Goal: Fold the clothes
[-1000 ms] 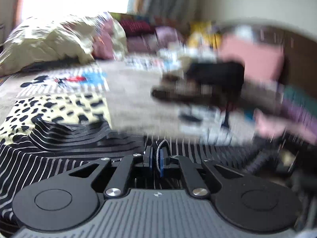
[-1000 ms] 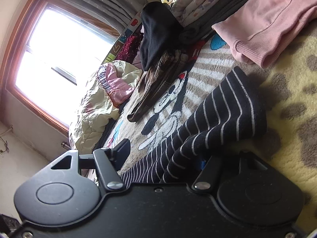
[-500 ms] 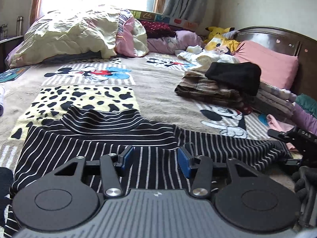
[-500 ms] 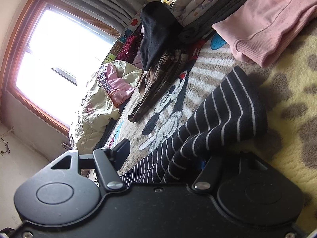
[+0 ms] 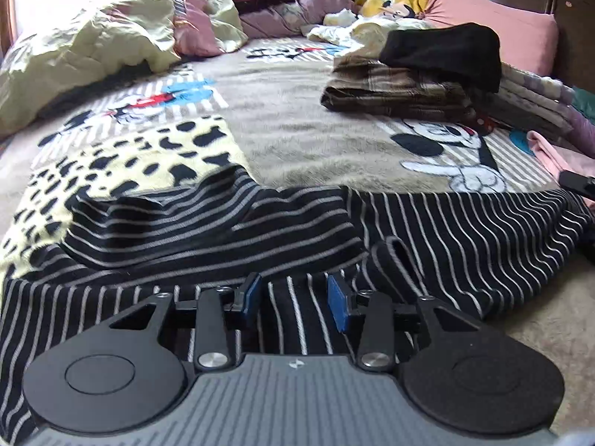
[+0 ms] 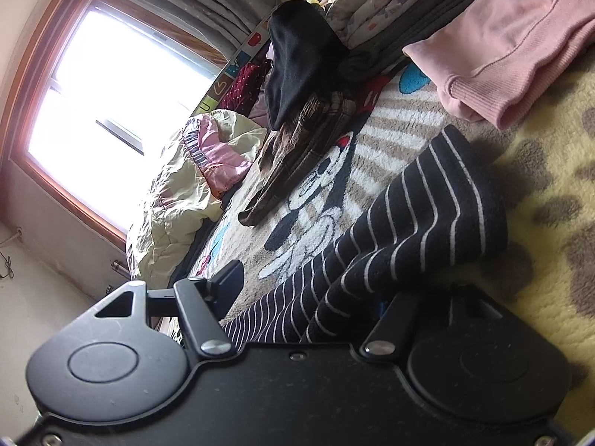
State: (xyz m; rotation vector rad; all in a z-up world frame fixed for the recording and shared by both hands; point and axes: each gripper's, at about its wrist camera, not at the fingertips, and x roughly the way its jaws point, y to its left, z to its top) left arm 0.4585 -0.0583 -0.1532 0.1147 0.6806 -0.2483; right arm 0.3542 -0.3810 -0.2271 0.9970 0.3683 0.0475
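Two grippers on one garment, and only your left one has changed. Your left gripper (image 5: 293,299) was clamped on a pinch of cloth a second ago; half a second ago its jaws had parted, and now they stand open with the blue pads (image 5: 250,293) just over the near hem of the striped top (image 5: 465,230), holding nothing. The view has dropped lower and closer to the cloth since then. The striped top lies spread on the bed blanket (image 5: 297,141), across the leopard-print patch at the left and the cartoon-mouse print toward the right, with a folded-over band lying across its left half and a small raised loop of fabric just right of your open jaws. That release reads as a fold laid down, so the left side looks ready for a fresh grip on the hem. Farther right, the stack of folded clothes (image 5: 409,85) sits well apart from the work. Your right gripper (image 6: 305,297) has not shifted across the three looks: the striped sleeve end (image 6: 427,215) runs in between its jaws, but the far finger is hidden under cloth, so you cannot tell whether it is clamped. The pink sweater (image 6: 520,44) lies near it, not touching.
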